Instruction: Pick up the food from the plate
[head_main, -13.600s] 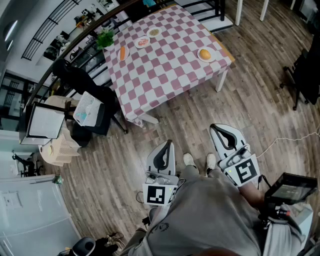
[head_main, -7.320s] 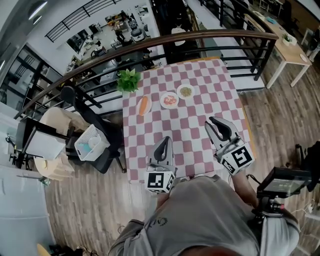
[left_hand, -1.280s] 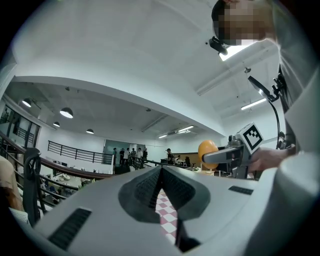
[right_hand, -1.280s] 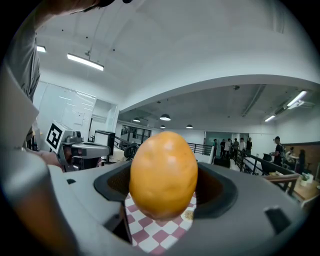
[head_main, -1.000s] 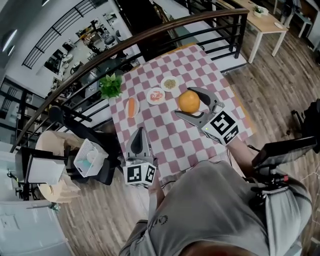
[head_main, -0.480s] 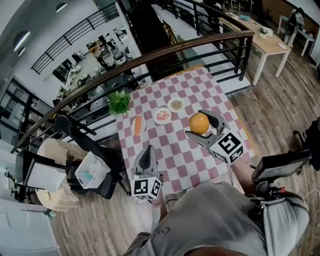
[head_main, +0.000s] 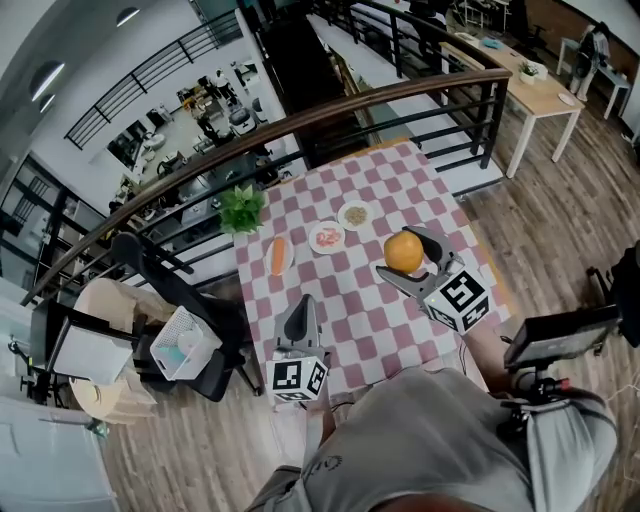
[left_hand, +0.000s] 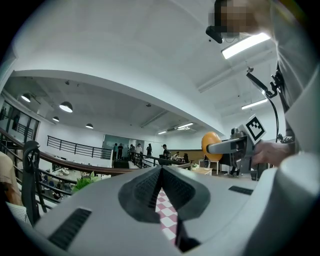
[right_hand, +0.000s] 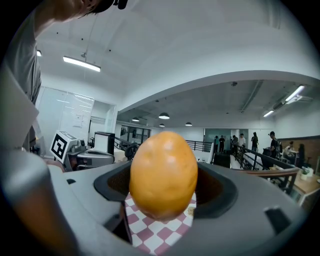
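Part of the worktop (head_main: 370, 300) is covered by the right tool (head_main: 404, 255). Its jaws are clamped on one round orange food (right_hand: 163, 172), held above the worktop's right half. The left tool (head_main: 301, 312) is seen with its jaws pressed together and nothing between them, over the worktop's near edge. Three small plates (head_main: 327, 237) are counted on the worktop's far side; their contents are too small to identify. One potted plant (head_main: 241, 208) is noted at the worktop's far left corner.

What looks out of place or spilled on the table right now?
Nothing stands out. The right gripper holds the orange food above the table; the plates lie flat, nothing spilled.
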